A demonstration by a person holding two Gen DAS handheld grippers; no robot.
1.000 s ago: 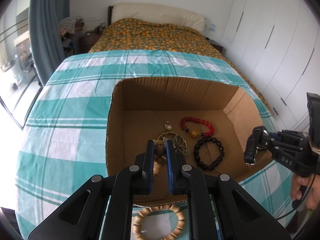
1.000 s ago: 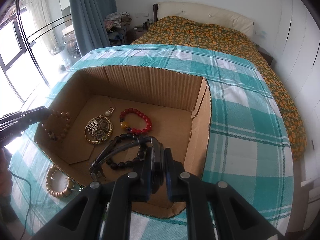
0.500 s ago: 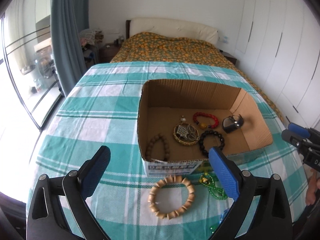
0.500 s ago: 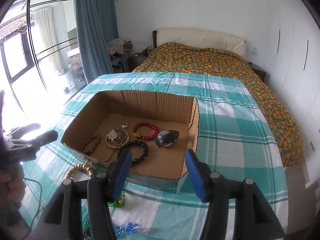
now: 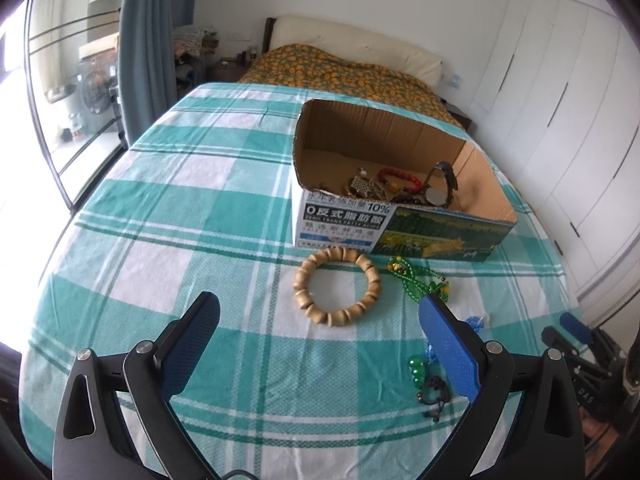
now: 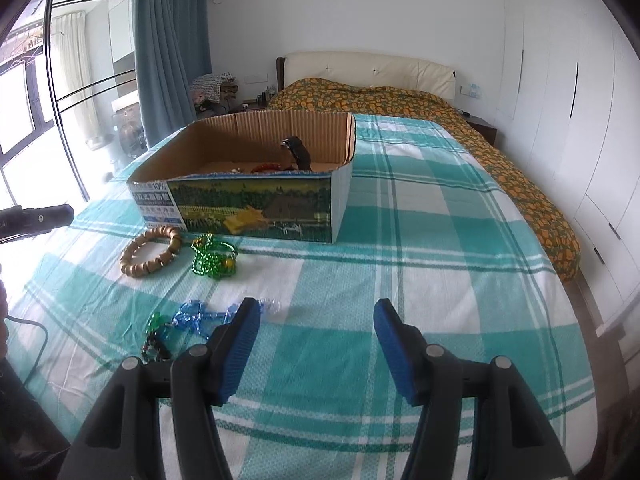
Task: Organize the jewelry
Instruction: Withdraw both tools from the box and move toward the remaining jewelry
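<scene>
Bench (image 5: pixel 168 208): covered with a green and white checked cloth; all jewelry lies on it or in the box.
Box (image 5: pixel 404 230): open cardboard, at 12 o'clock from both tongs; several bracelets and a watch (image 5: pixel 438 184) are already inside.
Left tongs (image 5: pixel 320 320): wide open, holding nothing, low over the cloth.
Right tongs (image 6: pixel 316 326): also wide open and empty, at about the same height.
Wooden bracelet (image 5: pixel 337 286): flat on the cloth just in front of the box wall, at 12 o'clock from the left tongs, near. As a ring it has no long axis, so any approach angle should serve.
Green beads (image 6: pixel 212 256): a loose heap just beside the wooden bracelet, at 11 o'clock from the right tongs.
Blue beads (image 6: pixel 200 314): touching the left finger of the right tongs or nearly so, at 9 o'clock; I cannot tell which.
Dark piece (image 5: pixel 432 394): small, under the right finger of the left tongs.
Judgement: the left tongs are nearer the wooden bracelet, the right nearer the blue beads.
</scene>
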